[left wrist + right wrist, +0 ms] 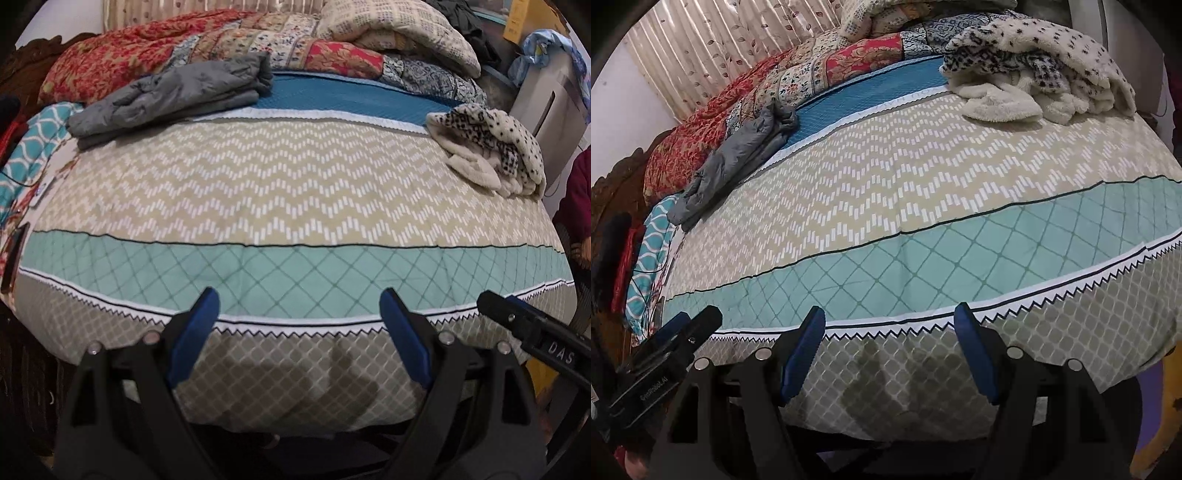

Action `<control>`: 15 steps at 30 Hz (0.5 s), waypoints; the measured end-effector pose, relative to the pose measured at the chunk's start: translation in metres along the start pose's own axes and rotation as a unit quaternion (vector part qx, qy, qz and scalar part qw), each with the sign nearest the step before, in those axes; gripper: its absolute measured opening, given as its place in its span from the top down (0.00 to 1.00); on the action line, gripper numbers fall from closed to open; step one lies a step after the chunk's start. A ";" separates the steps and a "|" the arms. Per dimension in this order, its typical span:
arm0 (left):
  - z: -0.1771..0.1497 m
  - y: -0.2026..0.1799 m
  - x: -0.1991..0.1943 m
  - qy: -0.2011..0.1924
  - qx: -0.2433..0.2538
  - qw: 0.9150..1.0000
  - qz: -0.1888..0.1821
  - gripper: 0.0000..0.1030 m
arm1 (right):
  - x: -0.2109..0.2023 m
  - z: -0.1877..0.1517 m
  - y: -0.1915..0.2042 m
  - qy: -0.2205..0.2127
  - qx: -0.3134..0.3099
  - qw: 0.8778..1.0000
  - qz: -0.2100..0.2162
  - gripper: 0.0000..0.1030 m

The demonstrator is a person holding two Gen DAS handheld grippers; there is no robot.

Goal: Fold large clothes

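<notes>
a: where do i have the grippers?

b: both hang over the near edge of the bed cover; my left gripper has its jaws spread wide with nothing between them, and my right gripper is just the same, released and empty; they sit side by side, each one showing at the edge of the other's view; i judge i hold them low and back so that i can see the whole bed before i choose a piece.

a: and the middle of the bed?

b: no clothes lie there, only the zigzag and diamond bands of the cover; that looks to me like room for folding.

a: the clothes, then?

b: farther off; the grey jacket lies at the far left, flattened and doubled over, puffy and creased, so probably done already; the fleece garment sits at the far right, cream with black speckles, crumpled in a loose heap; i judge it the next to fold; behind both is a pile of patterned quilts.
</notes>
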State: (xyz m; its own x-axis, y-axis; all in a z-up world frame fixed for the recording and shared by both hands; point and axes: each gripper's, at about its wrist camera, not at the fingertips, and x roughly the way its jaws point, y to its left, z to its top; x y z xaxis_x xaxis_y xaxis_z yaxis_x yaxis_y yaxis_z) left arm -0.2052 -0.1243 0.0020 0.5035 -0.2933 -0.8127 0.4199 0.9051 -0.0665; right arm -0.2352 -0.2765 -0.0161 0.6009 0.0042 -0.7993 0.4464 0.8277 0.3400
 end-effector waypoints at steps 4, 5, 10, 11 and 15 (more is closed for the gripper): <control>0.000 0.003 0.005 0.015 -0.004 1.000 0.004 0.18 | 0.003 -0.002 -0.004 0.010 0.009 1.000 0.001 0.21; 0.000 0.003 0.005 0.015 -0.005 1.000 0.006 0.18 | 0.003 -0.001 -0.003 0.009 0.008 1.000 0.001 0.21; 0.000 0.004 0.007 0.016 -0.001 1.000 0.008 0.18 | 0.006 -0.002 -0.003 0.013 0.004 1.000 0.002 0.21; 0.000 0.004 0.007 0.018 0.000 1.000 0.007 0.18 | 0.007 -0.002 -0.003 0.015 0.005 1.000 0.002 0.21; 0.001 0.004 0.009 0.019 0.007 1.000 0.006 0.18 | 0.007 0.000 -0.002 0.012 0.003 1.000 0.000 0.21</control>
State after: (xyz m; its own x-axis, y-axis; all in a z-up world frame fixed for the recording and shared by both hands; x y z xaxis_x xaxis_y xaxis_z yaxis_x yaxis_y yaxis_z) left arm -0.1982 -0.1240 -0.0051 0.4796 -0.2694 -0.8351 0.4249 0.9040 -0.0477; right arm -0.2321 -0.2778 -0.0220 0.5845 0.0170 -0.8112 0.4512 0.8242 0.3423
